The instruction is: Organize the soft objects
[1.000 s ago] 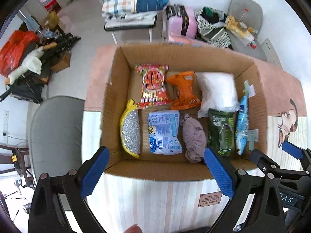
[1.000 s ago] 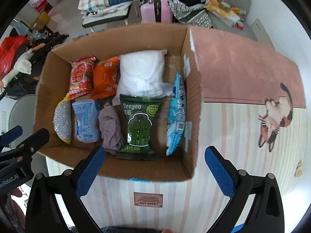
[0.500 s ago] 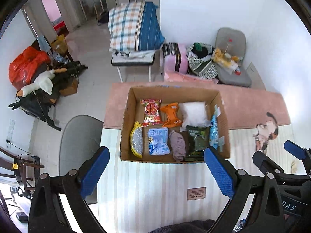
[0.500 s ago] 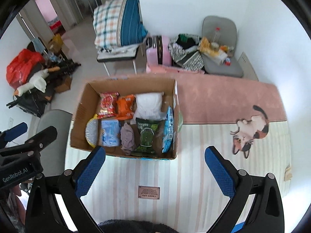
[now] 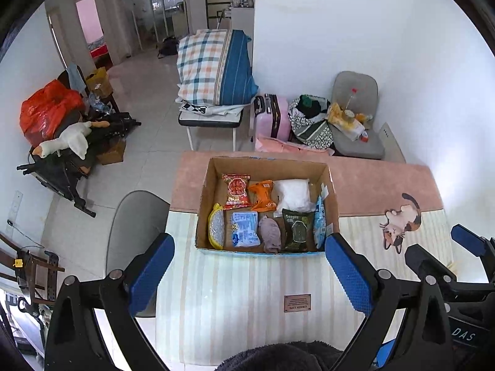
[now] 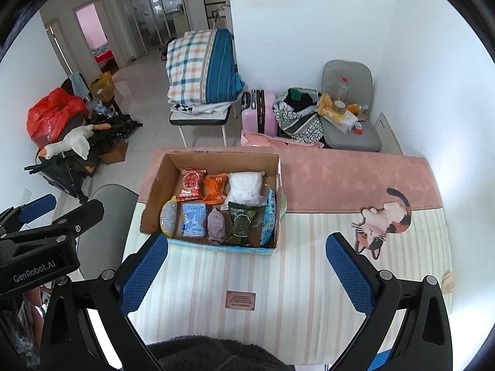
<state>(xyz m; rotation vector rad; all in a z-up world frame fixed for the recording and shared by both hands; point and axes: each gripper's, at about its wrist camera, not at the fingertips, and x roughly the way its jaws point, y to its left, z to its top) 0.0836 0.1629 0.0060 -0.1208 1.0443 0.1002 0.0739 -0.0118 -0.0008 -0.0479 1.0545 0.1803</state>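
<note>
An open cardboard box (image 5: 202, 213) stands on the table, also in the right wrist view (image 6: 151, 198). It holds several soft items: a red snack bag (image 5: 236, 191), an orange bag (image 5: 263, 195), a white pouch (image 5: 292, 193), a green bag (image 5: 296, 230), a mauve cloth (image 5: 270, 233), a blue-white pack (image 5: 244, 228) and a yellow-edged scourer (image 5: 215, 228). My left gripper (image 5: 249, 278) is open and empty, high above the table's near side. My right gripper (image 6: 246, 273) is open and empty, high above, right of the box.
The table cover (image 6: 309, 266) is striped with a pink far band and a cat picture (image 6: 382, 222). A grey chair (image 5: 133, 232) stands at the table's left. A chair with a plaid pillow (image 5: 213, 68), a pink suitcase (image 5: 270, 117) and a cluttered grey chair (image 5: 355, 123) stand beyond.
Both grippers have risen and pulled back from the box, which now looks much smaller. Both stay open and empty. The box contents have not moved.
</note>
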